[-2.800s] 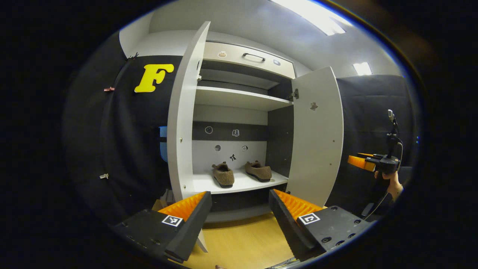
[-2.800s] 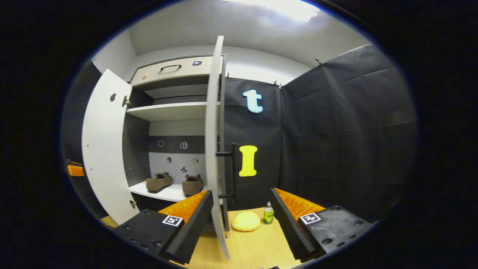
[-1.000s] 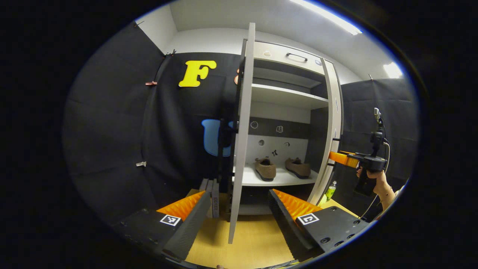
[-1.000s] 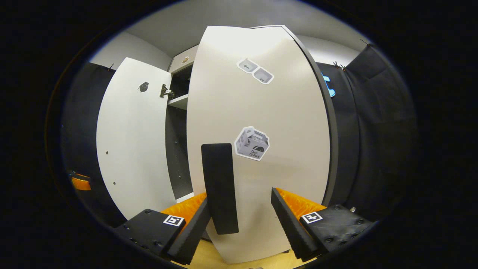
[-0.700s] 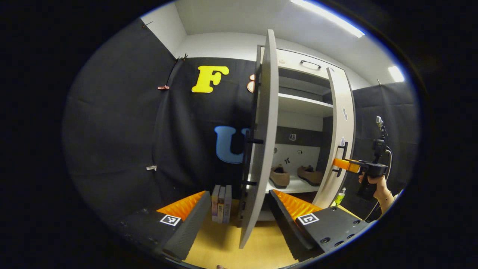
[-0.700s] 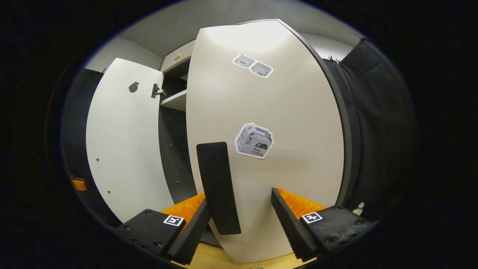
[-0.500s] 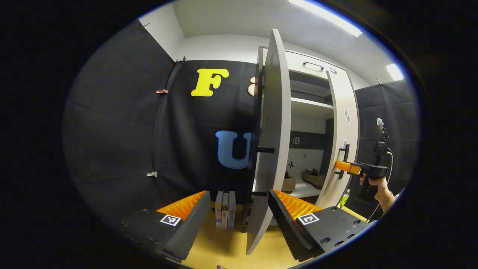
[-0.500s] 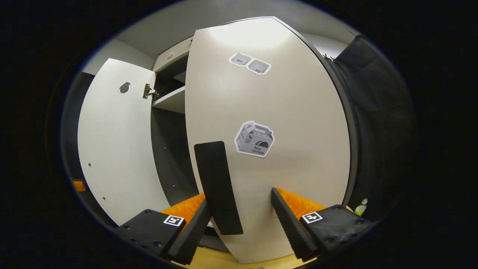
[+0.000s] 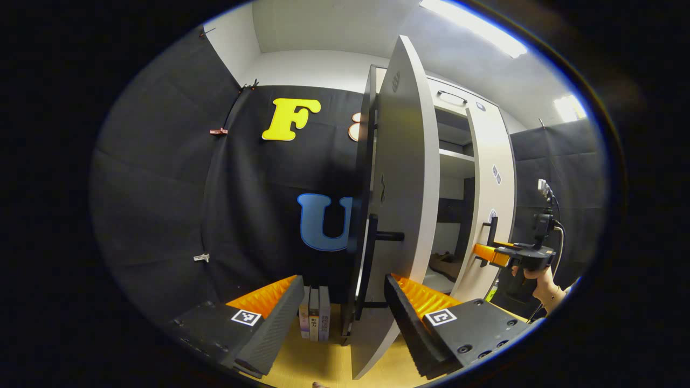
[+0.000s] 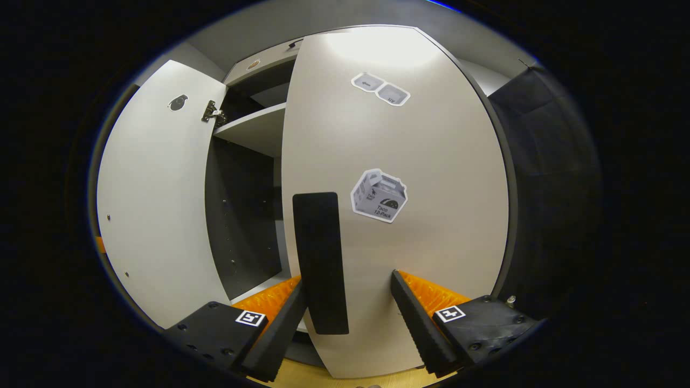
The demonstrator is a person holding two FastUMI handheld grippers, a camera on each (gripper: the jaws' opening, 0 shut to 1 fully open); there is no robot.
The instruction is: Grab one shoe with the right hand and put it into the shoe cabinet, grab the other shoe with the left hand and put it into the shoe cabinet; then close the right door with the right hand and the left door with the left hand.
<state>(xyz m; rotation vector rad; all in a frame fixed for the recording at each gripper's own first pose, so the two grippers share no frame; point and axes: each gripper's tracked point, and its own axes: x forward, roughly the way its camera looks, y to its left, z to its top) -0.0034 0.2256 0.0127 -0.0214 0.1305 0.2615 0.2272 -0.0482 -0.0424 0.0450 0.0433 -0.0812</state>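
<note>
walls: black cloth (image 9: 161, 178) | ceiling: white, strip light (image 9: 474, 32) | floor: pale wood (image 9: 318, 361)

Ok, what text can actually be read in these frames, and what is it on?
"Taco 12-Pack": box-shaped sticker on the right door.
Two small stickers higher on that door: too blurred to read.
Book spines on the floor: too small to read.
</note>
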